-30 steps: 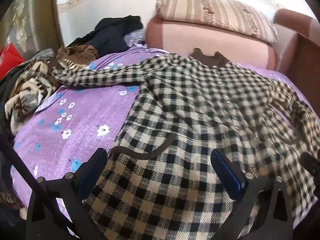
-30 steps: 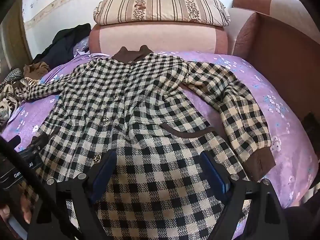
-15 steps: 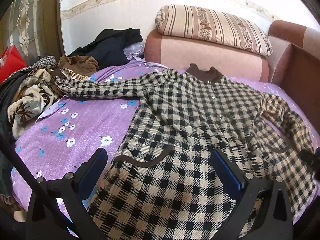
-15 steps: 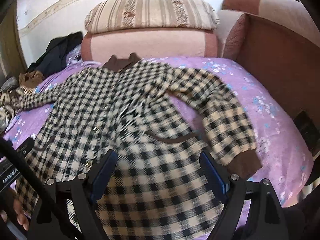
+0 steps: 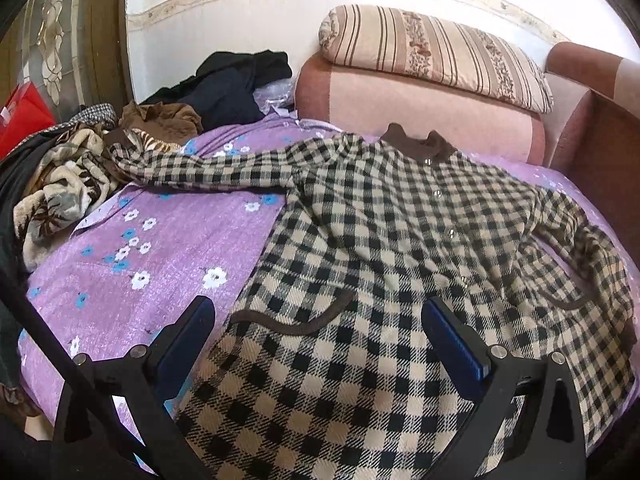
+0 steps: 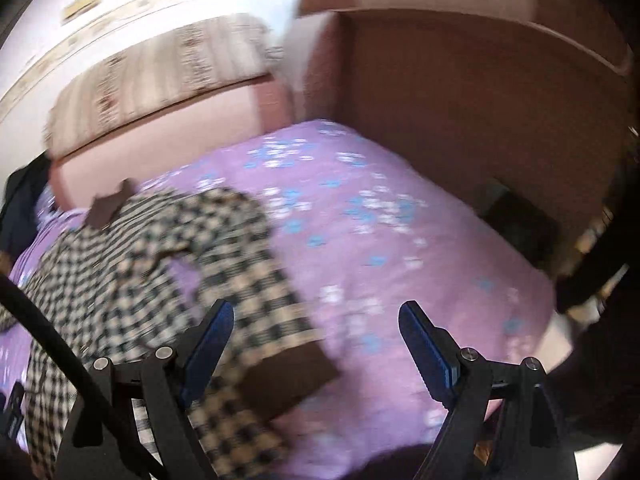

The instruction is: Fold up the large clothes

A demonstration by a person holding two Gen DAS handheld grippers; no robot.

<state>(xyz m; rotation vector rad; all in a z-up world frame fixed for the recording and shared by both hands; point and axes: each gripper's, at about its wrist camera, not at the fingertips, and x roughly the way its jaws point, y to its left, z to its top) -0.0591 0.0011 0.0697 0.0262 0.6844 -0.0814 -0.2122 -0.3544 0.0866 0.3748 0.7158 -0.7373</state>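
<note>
Item: checked coat (image 5: 372,240), lying spread flat, front up, on the purple floral bedcover (image 5: 168,256), brown collar (image 5: 418,146) toward the striped pillow (image 5: 432,52). I am holding my left gripper (image 5: 320,328) over the hem, jaws wide apart, empty; my right gripper (image 6: 316,332) is likewise parted and empty, hanging above the brown cuff (image 6: 288,386). Handling, judged: thick, soft, limp, fairly heavy; best pinched at cuff or shoulder seam. Left view is showing the far sleeve reaching the heap of clothes (image 5: 60,184); right view, blurred, is showing only the near sleeve and sofa arm (image 6: 472,128)
</note>
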